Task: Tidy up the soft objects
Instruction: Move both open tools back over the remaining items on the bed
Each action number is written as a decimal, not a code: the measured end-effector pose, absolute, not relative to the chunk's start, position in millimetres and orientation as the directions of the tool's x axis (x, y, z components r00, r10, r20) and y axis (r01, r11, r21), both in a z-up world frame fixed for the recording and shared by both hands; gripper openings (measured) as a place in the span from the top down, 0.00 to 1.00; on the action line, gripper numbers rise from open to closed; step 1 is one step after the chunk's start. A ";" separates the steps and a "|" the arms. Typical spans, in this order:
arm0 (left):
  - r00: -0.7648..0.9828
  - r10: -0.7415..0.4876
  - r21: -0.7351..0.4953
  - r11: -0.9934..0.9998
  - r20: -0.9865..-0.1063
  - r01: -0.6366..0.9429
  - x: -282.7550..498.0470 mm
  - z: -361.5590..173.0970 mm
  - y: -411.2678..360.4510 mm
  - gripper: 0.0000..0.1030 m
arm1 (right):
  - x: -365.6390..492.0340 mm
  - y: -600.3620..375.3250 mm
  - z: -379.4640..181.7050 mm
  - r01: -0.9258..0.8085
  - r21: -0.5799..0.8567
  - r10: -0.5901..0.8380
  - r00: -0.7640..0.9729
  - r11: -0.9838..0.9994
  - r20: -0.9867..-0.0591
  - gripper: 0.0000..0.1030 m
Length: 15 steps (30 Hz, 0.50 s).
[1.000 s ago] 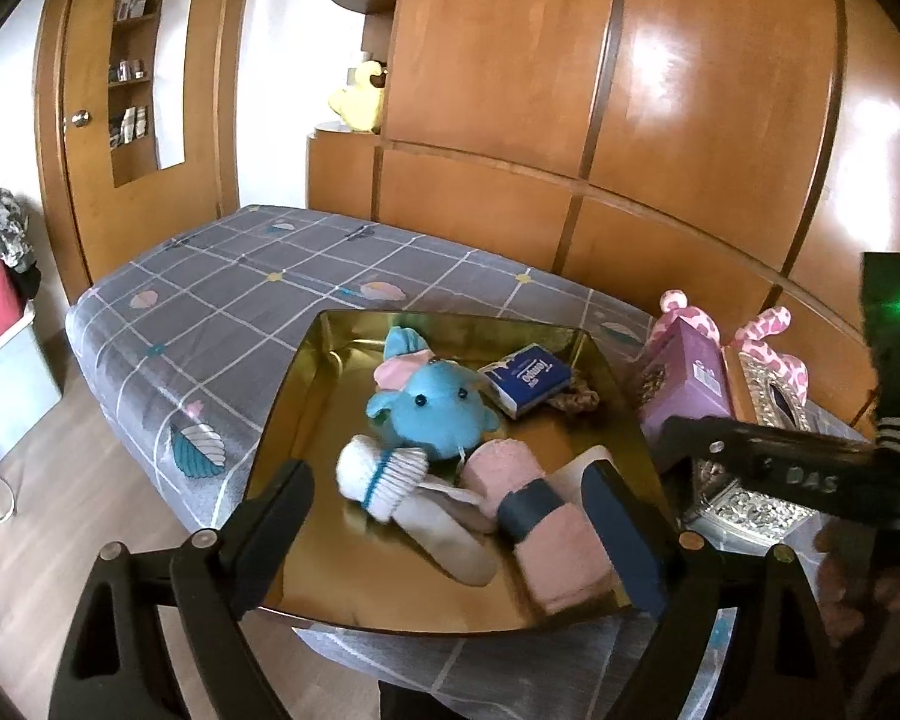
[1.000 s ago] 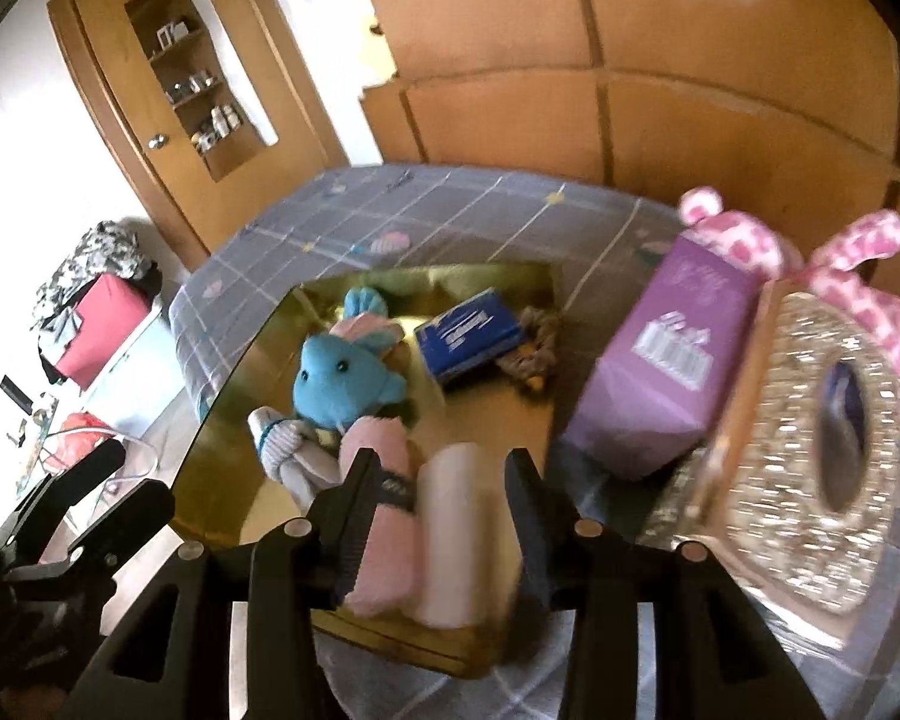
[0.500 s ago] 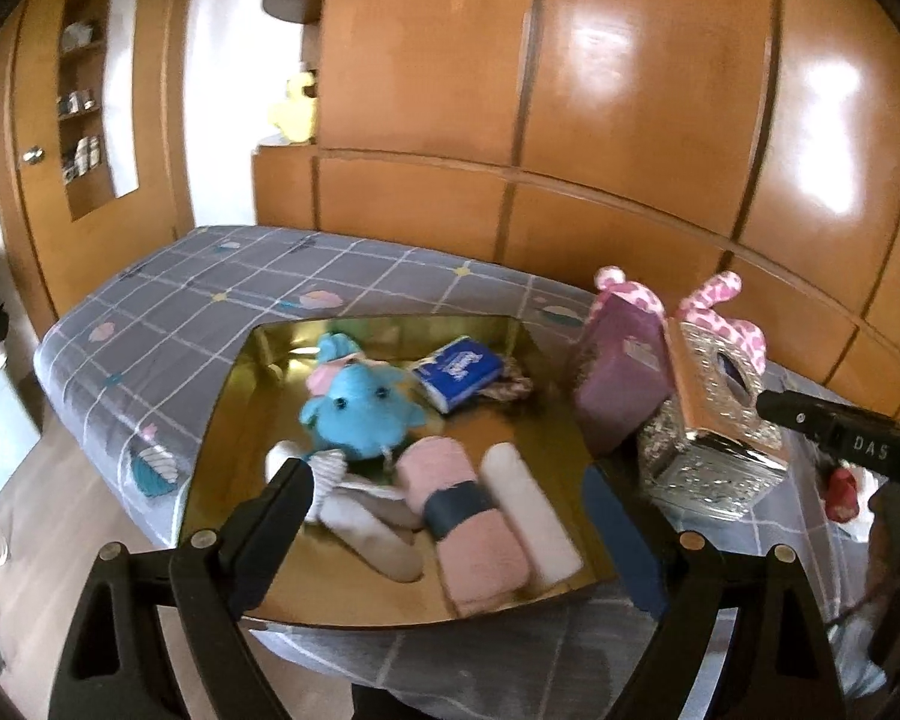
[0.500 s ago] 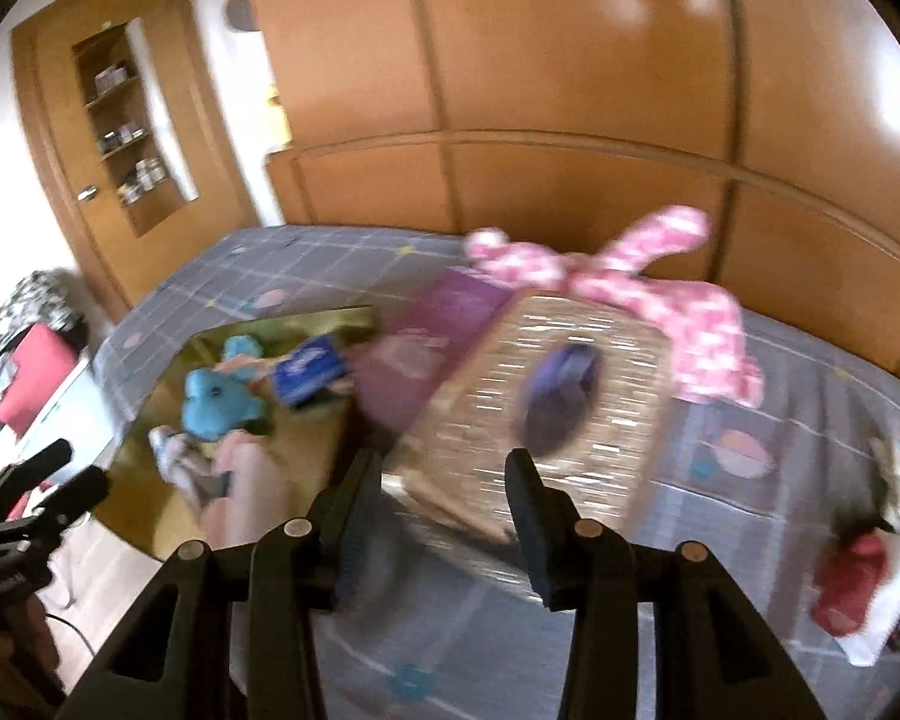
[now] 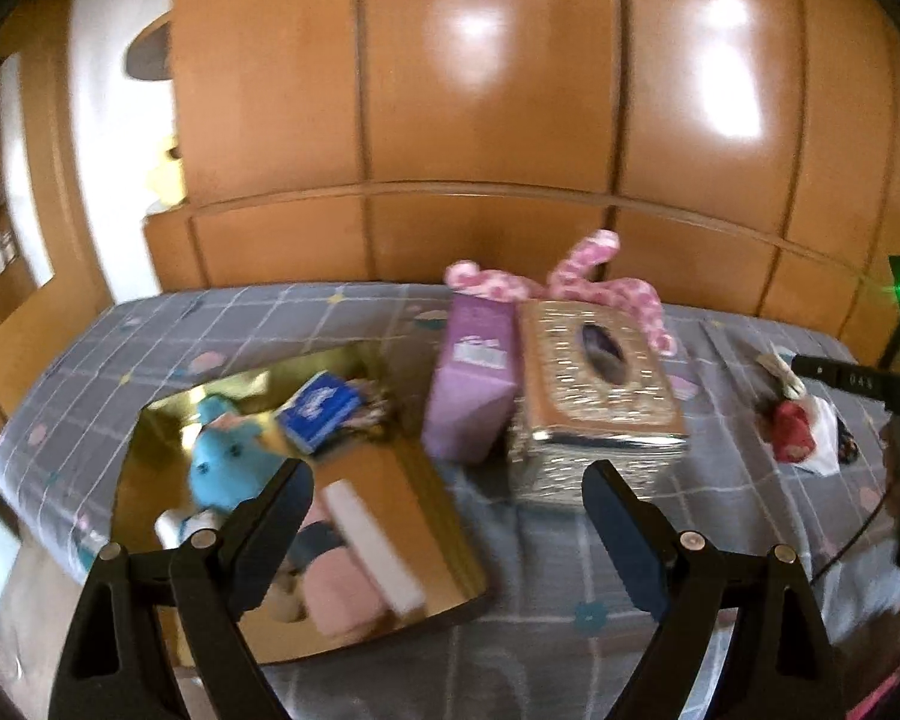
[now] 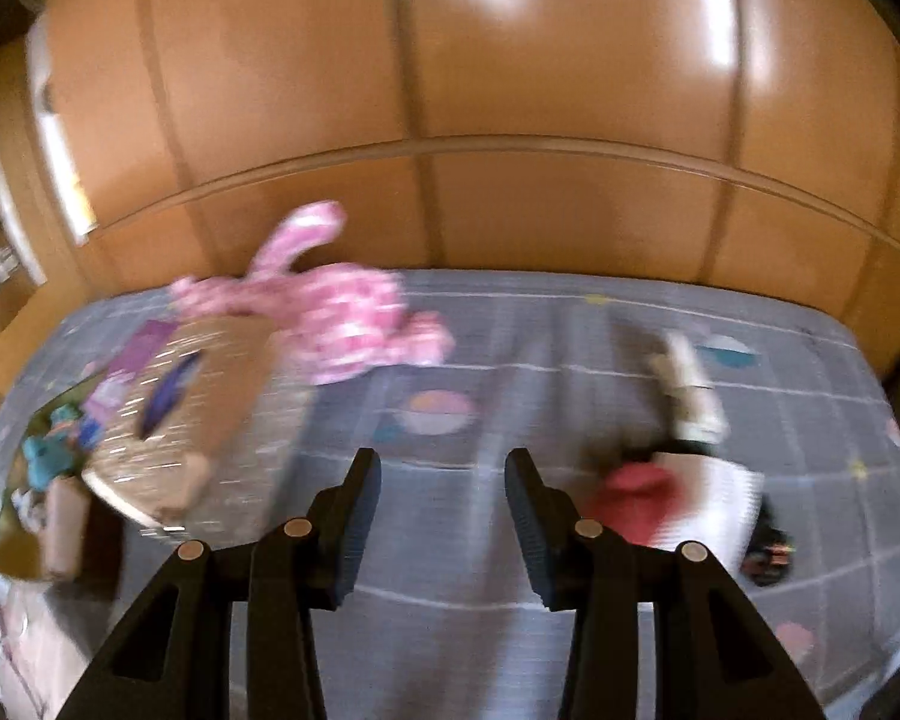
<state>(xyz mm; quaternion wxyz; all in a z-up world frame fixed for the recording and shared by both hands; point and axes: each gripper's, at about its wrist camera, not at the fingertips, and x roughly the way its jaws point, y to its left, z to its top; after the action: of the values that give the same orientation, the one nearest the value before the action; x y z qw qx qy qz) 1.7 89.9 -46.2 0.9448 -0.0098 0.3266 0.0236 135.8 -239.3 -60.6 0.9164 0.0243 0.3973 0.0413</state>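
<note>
Here the right gripper (image 6: 443, 468), jaws parted and empty, hangs over the grey checked bedspread (image 6: 510, 324) with the red soft item (image 6: 630, 501) just right of its fingertips, wooden wardrobe panels (image 6: 450, 60) behind.

On your gold tray (image 5: 438, 516) you have a blue plush animal (image 5: 225, 468) lying toward the far left, and a rolled pink towel with a dark band (image 5: 336, 588) alongside a rolled white towel (image 5: 369, 534) at the near side. A blurred white sock (image 5: 180, 525) lies just beside the plush. Behind the tissue box, a pink spotted plush with long ears (image 5: 576, 282) sprawls on the bed. Off to your right, well apart from the tray, a red soft item (image 6: 630, 498) rests against a white cloth (image 6: 720, 498).
</note>
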 end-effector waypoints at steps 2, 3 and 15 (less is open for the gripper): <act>0.787 0.020 0.008 1.000 -0.617 -0.019 5.1 -44.9 78.3 0.11 | 136.0 -267.8 -59.7 0.009 0.069 0.044 0.689 0.998 -0.724 0.58; 0.787 0.009 0.016 1.000 -0.616 0.000 7.4 -43.8 71.1 0.11 | 136.0 -283.9 -59.3 0.047 0.063 0.013 0.693 0.997 -0.721 0.58; 0.769 -0.121 0.074 0.974 -0.628 0.213 34.9 -38.7 -16.2 0.11 | 121.5 -437.8 -94.5 0.475 0.057 -0.286 0.617 0.878 -0.733 0.58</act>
<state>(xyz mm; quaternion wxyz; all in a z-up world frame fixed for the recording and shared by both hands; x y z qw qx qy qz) 34.9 -16.2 -38.7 0.9377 0.0706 0.3283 -0.0890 121.5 -437.8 -94.5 0.8906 0.1237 0.3821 -0.2136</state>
